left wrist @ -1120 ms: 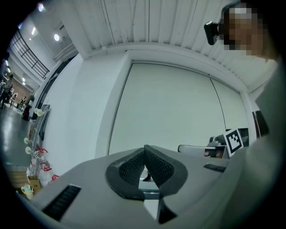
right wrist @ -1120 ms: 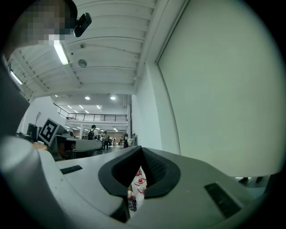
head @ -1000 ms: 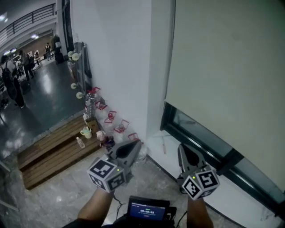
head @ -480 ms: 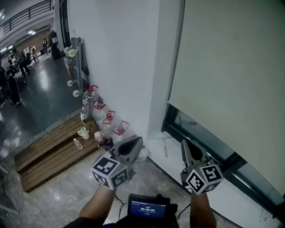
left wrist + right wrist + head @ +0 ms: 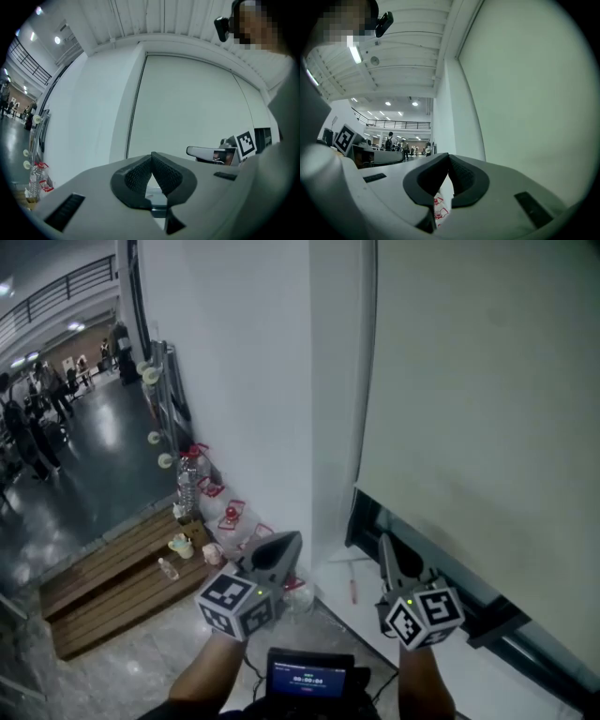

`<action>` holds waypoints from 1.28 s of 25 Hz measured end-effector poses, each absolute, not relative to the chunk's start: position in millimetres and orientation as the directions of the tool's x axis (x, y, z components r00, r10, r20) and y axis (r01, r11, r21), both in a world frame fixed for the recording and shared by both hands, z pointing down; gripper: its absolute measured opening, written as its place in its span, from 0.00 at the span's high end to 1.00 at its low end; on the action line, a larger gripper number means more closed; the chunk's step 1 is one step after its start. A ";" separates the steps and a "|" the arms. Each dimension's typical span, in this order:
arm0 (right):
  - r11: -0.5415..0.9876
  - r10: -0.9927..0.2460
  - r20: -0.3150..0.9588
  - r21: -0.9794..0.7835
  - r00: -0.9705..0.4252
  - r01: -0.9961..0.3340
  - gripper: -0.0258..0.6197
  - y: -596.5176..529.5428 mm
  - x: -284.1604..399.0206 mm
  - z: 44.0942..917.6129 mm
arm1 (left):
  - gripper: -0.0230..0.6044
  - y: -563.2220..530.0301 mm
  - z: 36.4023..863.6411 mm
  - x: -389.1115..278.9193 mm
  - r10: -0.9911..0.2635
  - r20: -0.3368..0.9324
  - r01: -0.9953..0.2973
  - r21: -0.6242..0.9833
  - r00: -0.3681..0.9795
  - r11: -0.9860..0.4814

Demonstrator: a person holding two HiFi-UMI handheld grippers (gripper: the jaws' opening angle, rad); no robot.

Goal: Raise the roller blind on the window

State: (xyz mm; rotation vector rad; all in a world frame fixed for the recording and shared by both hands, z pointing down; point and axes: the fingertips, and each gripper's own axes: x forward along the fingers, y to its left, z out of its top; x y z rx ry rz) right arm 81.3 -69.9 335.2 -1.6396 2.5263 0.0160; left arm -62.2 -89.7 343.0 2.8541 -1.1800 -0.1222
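Note:
The cream roller blind (image 5: 478, 381) hangs low over the window and fills the right of the head view. Its bottom edge runs just above the dark window frame (image 5: 487, 615). My left gripper (image 5: 288, 541) is shut with nothing in it and points at the white wall left of the blind. My right gripper (image 5: 383, 543) is shut too, empty, its tip just under the blind's lower left corner. The blind (image 5: 187, 108) stands ahead of the closed left gripper (image 5: 152, 155) in the left gripper view. It (image 5: 525, 93) fills the right side beyond the closed right gripper (image 5: 448, 155) in the right gripper view.
A white wall pillar (image 5: 244, 381) stands left of the window. Red-and-white items (image 5: 230, 517) and a water bottle (image 5: 188, 474) line its foot. A wooden step (image 5: 103, 577) holds cups. People stand in the hall (image 5: 28, 427) at far left. A small screen (image 5: 309, 677) sits below my hands.
Both grippers have moved forward together toward the window and wall, still shut. The blind's lower corner now lies closer to the right gripper's tip.

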 end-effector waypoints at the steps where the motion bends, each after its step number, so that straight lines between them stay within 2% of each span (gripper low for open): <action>1: 0.432 -0.898 -0.120 -0.062 -0.423 -0.900 0.96 -80.0 83.6 334.0 | 0.97 -99.3 339.5 -57.3 -0.710 -0.054 -0.707 0.070 0.702 -0.704; 10: 0.504 -0.859 -0.145 -0.067 -0.491 -0.861 0.95 -167.1 124.1 315.5 | 0.97 -178.9 325.4 -12.0 -0.755 -0.061 -0.753 0.053 0.653 -0.656; 23: 0.524 -0.849 -0.144 -0.107 -0.508 -0.845 0.95 -249.4 128.8 309.8 | 0.97 -246.4 320.4 -6.0 -0.783 -0.050 -0.780 0.063 0.620 -0.622; 24: 0.517 -0.854 -0.141 -0.115 -0.501 -0.848 0.91 -257.3 128.4 308.3 | 0.97 -253.4 322.2 -9.4 -0.792 -0.046 -0.789 0.070 0.608 -0.610; 28: 0.510 -0.859 -0.117 -0.105 -0.498 -0.854 0.90 -294.8 121.1 304.6 | 0.97 -275.7 328.0 -16.6 -0.785 -0.031 -0.780 0.088 0.619 -0.619; 30: 0.507 -0.861 -0.102 -0.104 -0.498 -0.855 0.82 -315.3 118.0 304.1 | 0.97 -283.5 327.8 -15.7 -0.769 -0.023 -0.765 0.084 0.639 -0.639; 32: 0.496 -0.868 -0.084 -0.093 -0.490 -0.863 0.79 -334.8 117.9 304.0 | 0.97 -290.6 328.3 -12.0 -0.756 -0.007 -0.754 0.073 0.655 -0.653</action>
